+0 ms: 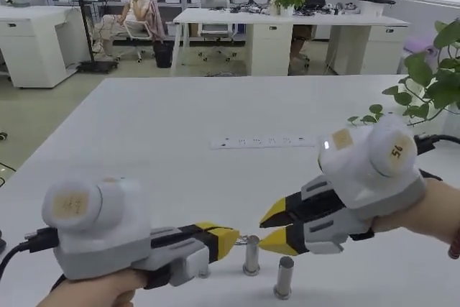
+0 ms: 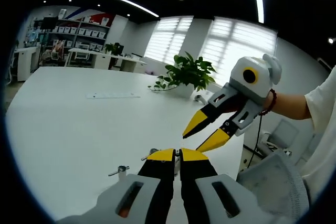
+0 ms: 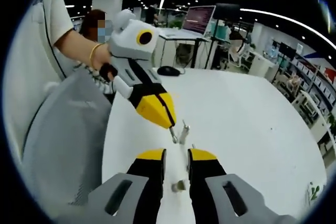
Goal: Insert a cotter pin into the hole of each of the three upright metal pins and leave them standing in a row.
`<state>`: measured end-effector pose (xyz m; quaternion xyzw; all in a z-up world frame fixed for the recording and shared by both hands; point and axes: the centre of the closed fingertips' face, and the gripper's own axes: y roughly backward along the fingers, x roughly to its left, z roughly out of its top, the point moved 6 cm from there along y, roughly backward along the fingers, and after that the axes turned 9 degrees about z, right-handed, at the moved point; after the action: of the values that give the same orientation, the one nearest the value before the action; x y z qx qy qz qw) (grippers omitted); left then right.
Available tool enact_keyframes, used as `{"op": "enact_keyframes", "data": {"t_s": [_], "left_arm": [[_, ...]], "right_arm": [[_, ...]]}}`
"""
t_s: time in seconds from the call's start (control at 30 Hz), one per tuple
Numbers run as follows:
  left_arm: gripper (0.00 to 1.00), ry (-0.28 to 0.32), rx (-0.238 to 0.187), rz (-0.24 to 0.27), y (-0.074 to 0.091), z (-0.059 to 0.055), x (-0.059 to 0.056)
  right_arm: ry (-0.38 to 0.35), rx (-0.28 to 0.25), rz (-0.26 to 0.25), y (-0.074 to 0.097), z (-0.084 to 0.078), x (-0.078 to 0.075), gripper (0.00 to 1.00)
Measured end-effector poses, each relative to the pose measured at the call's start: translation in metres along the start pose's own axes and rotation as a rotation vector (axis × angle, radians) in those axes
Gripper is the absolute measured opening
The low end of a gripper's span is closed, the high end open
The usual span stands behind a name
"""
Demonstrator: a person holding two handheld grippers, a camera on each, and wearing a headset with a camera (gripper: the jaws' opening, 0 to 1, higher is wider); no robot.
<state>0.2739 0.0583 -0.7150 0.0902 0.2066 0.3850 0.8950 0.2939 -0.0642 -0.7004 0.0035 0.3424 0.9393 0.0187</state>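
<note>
- Left claw [image 1: 228, 239] is shut tight, with its two yellow tips pressed together.
- It has hold of a thin cotter pin [image 3: 174, 136], which sticks out from the very end of the tips.
- Right claw [image 1: 272, 229] is partly open, with a clear gap between its two yellow tips. It holds nothing.
- Both claws are up off the white tabletop [image 1: 180, 120], close to its near edge. Their tips point at each other and are near but not touching.
- Three shiny pins stand upright by the near edge of the tabletop, right under the claws.
- One, the middle metal pin [image 1: 251, 257], stands below the gap between the two claws. The cotter pin is just beside its top. I cannot tell if they touch.
- Next, the near metal pin [image 1: 284, 280] stands closest to the near edge, under the right claw's lower tip.
- Last, the third metal pin [image 1: 205, 271] is mostly hidden behind the left claw, so just its lower part peeks out.
- These three pins are close together but apart from each other, and they do not make a straight line.
- Farther back, a long white power strip [image 1: 266, 141] lies flat near the middle of the tabletop.
- At the right edge of the tabletop there is a leafy green plant [image 1: 431, 84].
</note>
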Motion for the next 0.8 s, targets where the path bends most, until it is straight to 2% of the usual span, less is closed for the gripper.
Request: {"op": "enact_keyframes", "data": {"t_s": [0.07,0.4,0.8], "left_arm": [[0.0,-0.017,0.002,-0.013,0.001,-0.001,-0.002],[0.0,-0.115,0.027,-0.1,0.003,-0.008,-0.018],[0.0,-0.204,0.031,-0.198,0.008,-0.013,-0.032]], "right_arm": [[-0.032,0.0,0.021,0.003,-0.003,0.003,0.2],[-0.083,0.001,0.094,0.011,-0.014,0.019,0.22],[-0.09,-0.026,0.185,0.007,-0.013,0.029,0.21]]}}
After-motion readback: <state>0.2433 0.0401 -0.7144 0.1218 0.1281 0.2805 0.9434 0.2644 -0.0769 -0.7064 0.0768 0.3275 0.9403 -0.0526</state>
